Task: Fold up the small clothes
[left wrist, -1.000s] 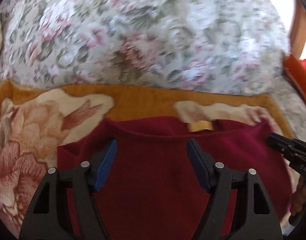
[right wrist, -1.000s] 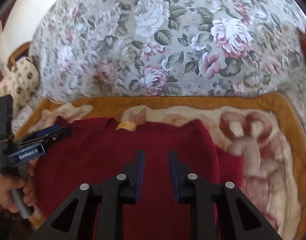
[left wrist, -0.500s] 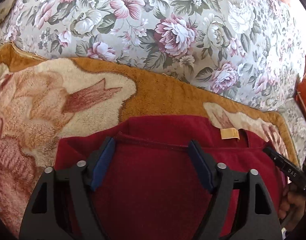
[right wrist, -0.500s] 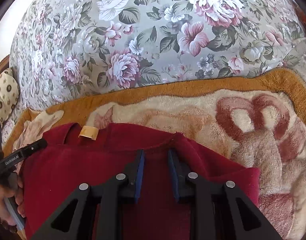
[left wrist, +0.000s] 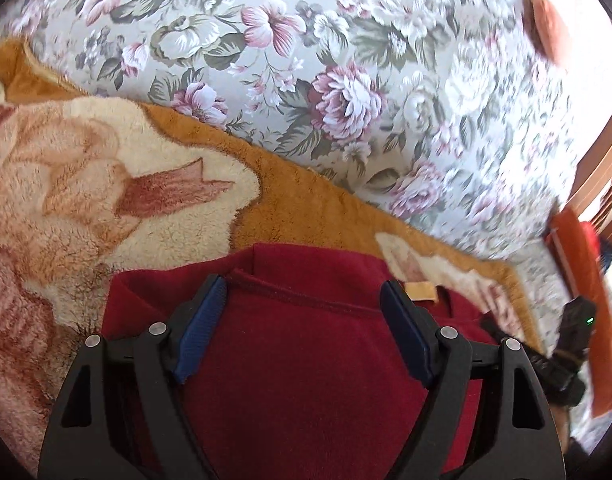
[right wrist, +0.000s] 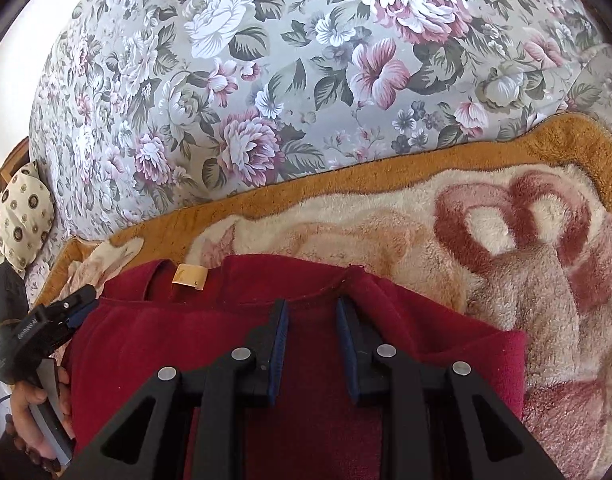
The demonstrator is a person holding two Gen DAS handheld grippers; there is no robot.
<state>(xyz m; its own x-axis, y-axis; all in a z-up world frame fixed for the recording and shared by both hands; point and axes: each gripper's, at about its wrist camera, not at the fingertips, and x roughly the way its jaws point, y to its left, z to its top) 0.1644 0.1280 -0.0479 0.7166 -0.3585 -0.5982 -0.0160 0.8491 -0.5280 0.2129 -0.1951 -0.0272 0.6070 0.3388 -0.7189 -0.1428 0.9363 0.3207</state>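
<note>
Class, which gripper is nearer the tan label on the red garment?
Left. The left gripper has its right finger tip right beside the label; the right gripper sits well to its right.

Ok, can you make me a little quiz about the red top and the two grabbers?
1. True or false: the left gripper has its jaws spread wide over the red top.
2. Which is narrower, the gap of the left gripper or of the right gripper?
3. Fill in: the tan label sits at the top's ____.

Key
1. True.
2. The right gripper; its blue pads stand close together, with red fabric showing between them.
3. Neckline, with the fluffy blanket beyond it.
</note>
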